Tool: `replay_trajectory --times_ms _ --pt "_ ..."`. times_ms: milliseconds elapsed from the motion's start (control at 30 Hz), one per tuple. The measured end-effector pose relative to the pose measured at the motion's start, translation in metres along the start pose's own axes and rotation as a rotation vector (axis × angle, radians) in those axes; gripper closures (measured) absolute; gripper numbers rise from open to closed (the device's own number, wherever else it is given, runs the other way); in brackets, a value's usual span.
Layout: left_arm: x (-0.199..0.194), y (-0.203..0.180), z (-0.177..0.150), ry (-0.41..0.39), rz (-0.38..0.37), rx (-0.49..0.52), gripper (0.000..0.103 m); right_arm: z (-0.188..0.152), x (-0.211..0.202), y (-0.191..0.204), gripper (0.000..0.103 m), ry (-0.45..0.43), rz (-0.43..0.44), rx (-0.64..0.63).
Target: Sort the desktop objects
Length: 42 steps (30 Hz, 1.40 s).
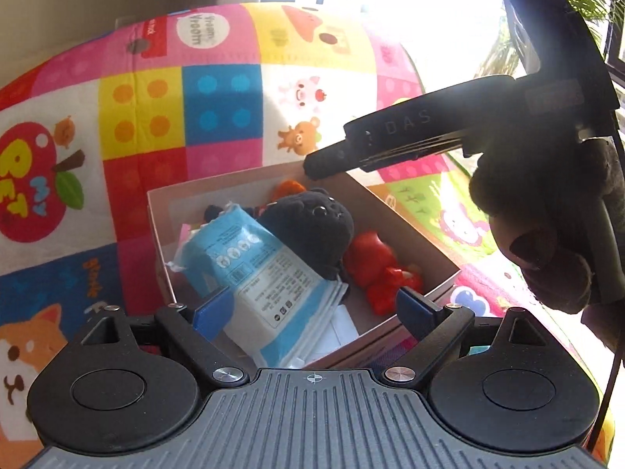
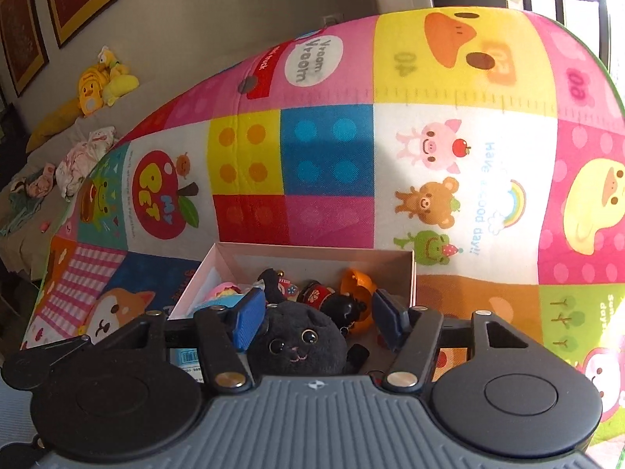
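Observation:
A pale cardboard box [image 1: 410,211] sits on a colourful play mat and holds a blue-and-white packet [image 1: 258,269], a black plush cat [image 1: 312,226], a red toy figure [image 1: 375,269] and an orange toy [image 1: 287,189]. My left gripper [image 1: 312,308] is open above the box's near edge, the packet lying between its blue pads. My right gripper [image 2: 318,322] is open over the box [image 2: 412,273], just above the black plush cat [image 2: 297,346]. The right gripper also shows in the left wrist view [image 1: 324,164], reaching in over the box's far corner. Small dark figures [image 2: 332,297] lie behind the cat.
The play mat [image 1: 218,105] [image 2: 390,156] covers the whole surface around the box. A beige sofa with yellow plush toys [image 2: 101,82] and crumpled clothes [image 2: 82,160] stands at the left. Framed pictures hang on the wall. A bright window is at the far right.

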<state>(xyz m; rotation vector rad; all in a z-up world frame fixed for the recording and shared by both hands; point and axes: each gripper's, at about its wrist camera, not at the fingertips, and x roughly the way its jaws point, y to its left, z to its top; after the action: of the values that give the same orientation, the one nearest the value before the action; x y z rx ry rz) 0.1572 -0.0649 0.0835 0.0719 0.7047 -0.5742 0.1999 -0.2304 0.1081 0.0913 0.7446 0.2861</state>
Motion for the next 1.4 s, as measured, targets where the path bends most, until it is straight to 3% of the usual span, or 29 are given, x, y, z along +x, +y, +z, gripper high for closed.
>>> replay_trajectory --times_ms 167,300,533,767,833,900,1000,1133,1233,1300,1400 --pt "-0.003 -0.003 -0.002 -0.007 0.022 0.02 0.009 0.014 0.045 0.024 0.059 0.091 -0.059 -0.056" --pt "-0.009 0.004 -0.005 -0.007 0.027 0.006 0.009 0.011 0.066 0.02 0.059 0.191 -0.042 -0.043" --pt "-0.014 0.012 -0.007 -0.018 0.005 -0.026 0.009 -0.01 0.033 0.03 0.047 0.278 0.051 -0.17" --pt "-0.012 0.009 -0.011 -0.018 -0.015 -0.03 0.009 -0.03 0.04 0.072 0.036 0.314 -0.072 -0.445" --pt "-0.012 0.011 -0.012 -0.019 -0.014 -0.038 0.009 -0.036 0.051 0.076 0.038 0.323 -0.11 -0.468" --pt "-0.014 0.012 -0.013 -0.023 -0.019 -0.042 0.009 -0.033 0.053 0.074 0.04 0.313 -0.123 -0.438" --pt "-0.019 0.013 -0.013 -0.037 -0.02 -0.04 0.008 -0.014 0.041 0.055 0.04 0.244 -0.092 -0.28" --pt "-0.018 0.015 -0.011 -0.046 -0.022 -0.057 0.008 -0.002 0.028 0.012 0.04 0.117 -0.009 0.075" --pt "-0.015 0.014 -0.011 -0.043 -0.023 -0.06 0.008 -0.017 0.037 -0.01 0.04 0.097 0.05 0.286" --pt "-0.015 0.013 -0.011 -0.037 -0.02 -0.049 0.008 -0.028 0.038 -0.005 0.037 0.052 0.021 0.27" --pt "-0.014 0.012 -0.011 -0.032 -0.011 -0.037 0.008 -0.034 0.034 0.006 0.033 0.062 0.036 0.201"
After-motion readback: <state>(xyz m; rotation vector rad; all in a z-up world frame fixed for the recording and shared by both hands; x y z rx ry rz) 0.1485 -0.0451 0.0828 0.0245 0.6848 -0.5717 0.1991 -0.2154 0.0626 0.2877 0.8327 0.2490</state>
